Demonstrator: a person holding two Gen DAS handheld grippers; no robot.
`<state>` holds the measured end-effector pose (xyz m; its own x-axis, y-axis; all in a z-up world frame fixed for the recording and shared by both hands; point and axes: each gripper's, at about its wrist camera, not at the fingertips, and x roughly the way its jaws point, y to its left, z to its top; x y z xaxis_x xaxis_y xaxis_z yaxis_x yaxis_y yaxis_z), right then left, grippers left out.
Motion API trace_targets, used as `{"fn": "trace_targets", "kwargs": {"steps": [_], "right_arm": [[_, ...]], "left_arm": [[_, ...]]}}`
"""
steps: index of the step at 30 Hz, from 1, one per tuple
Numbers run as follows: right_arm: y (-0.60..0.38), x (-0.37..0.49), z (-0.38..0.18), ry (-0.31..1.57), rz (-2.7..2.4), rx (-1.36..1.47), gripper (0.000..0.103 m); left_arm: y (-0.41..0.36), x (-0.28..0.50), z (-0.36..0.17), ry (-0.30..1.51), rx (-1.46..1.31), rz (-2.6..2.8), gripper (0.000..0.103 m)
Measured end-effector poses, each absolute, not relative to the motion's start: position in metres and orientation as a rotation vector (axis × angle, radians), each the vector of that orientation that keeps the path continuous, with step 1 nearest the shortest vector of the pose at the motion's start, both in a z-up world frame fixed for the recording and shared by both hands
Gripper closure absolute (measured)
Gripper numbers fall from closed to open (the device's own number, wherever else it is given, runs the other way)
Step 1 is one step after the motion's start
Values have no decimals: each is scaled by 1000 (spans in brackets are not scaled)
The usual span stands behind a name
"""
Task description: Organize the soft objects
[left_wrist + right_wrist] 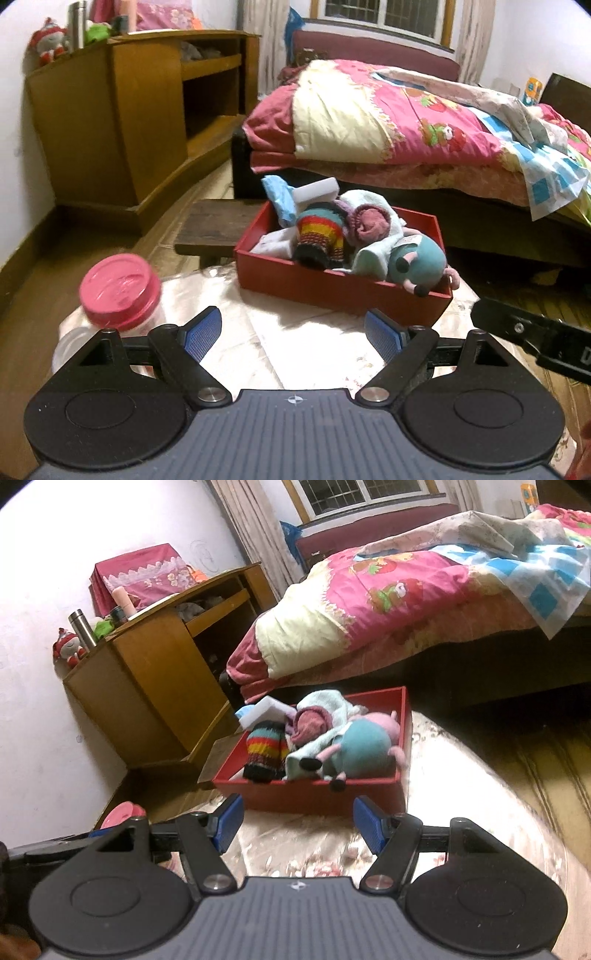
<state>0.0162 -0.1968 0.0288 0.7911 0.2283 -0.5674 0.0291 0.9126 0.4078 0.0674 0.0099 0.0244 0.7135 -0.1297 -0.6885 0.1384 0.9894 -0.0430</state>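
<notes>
With both the left gripper (293, 334) and the right gripper (298, 823) spread and empty short of the red box (334, 286) heaped with soft toys (417, 264), we judge the sorting nearly finished, next checking the tabletop (295, 354) for strays.

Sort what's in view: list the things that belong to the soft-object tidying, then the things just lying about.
Job:
red box
striped knit item
teal plush toy
light blue towel

Lying about:
pink-lidded jar
steel flask
wooden cabinet
bed quilt

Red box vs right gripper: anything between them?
Nothing. Right wrist view shows only bare floral tablecloth between the open right gripper and the red box.
</notes>
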Motion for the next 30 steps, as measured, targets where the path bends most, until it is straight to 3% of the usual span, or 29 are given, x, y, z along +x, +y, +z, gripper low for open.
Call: {"fn": "trace_targets", "kwargs": {"steps": [11, 30], "right_arm": [[-177, -34, 36, 609, 146, 385, 61], [-168, -30, 29, 577, 101, 305, 59]], "left_arm": [[27, 33, 23, 764, -12, -138, 19], [28, 29, 18, 752, -52, -122, 17]]}}
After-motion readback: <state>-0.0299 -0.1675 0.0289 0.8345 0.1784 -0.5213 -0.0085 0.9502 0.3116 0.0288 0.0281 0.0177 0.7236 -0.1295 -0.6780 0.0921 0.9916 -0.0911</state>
